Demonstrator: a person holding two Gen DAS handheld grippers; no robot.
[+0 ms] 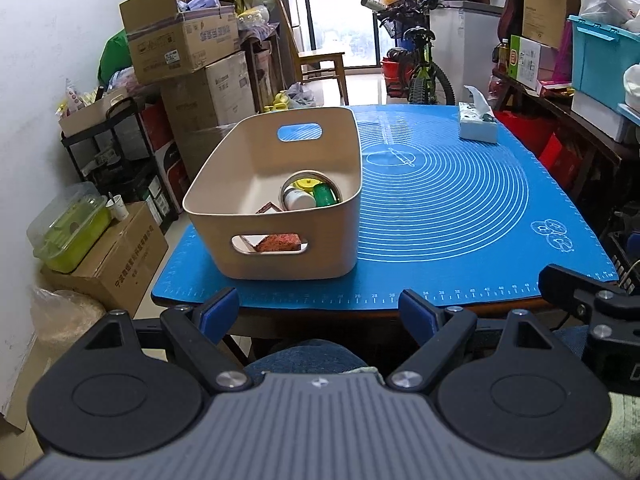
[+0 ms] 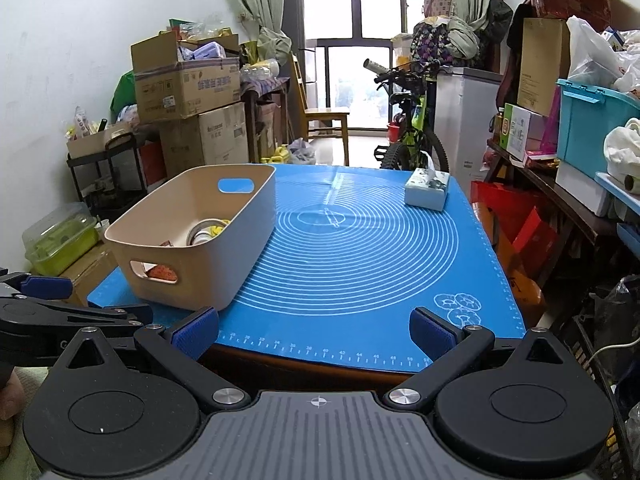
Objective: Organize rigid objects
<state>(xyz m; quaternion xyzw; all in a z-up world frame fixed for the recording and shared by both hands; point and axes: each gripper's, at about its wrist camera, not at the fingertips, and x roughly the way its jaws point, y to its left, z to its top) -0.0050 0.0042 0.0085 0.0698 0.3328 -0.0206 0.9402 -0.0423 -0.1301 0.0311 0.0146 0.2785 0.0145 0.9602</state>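
Observation:
A beige plastic bin (image 1: 276, 240) with handle cut-outs stands on the left side of the blue mat (image 1: 440, 208). Inside it lie a tape roll (image 1: 310, 178), a white bottle (image 1: 299, 199), a green bottle (image 1: 325, 195), a yellow piece (image 1: 303, 184) and a red-brown block (image 1: 278, 242) seen through the near handle. My left gripper (image 1: 320, 314) is open and empty, held back at the table's near edge. My right gripper (image 2: 316, 330) is open and empty, also at the near edge. The bin (image 2: 188, 240) shows left in the right wrist view.
A tissue box (image 1: 478, 124) sits at the mat's far right corner, also in the right wrist view (image 2: 426, 192). Stacked cardboard boxes (image 1: 188, 40) and a black cart (image 1: 116, 152) stand left of the table. A bicycle (image 1: 420, 64) stands beyond it. Cluttered shelves (image 2: 580, 152) line the right.

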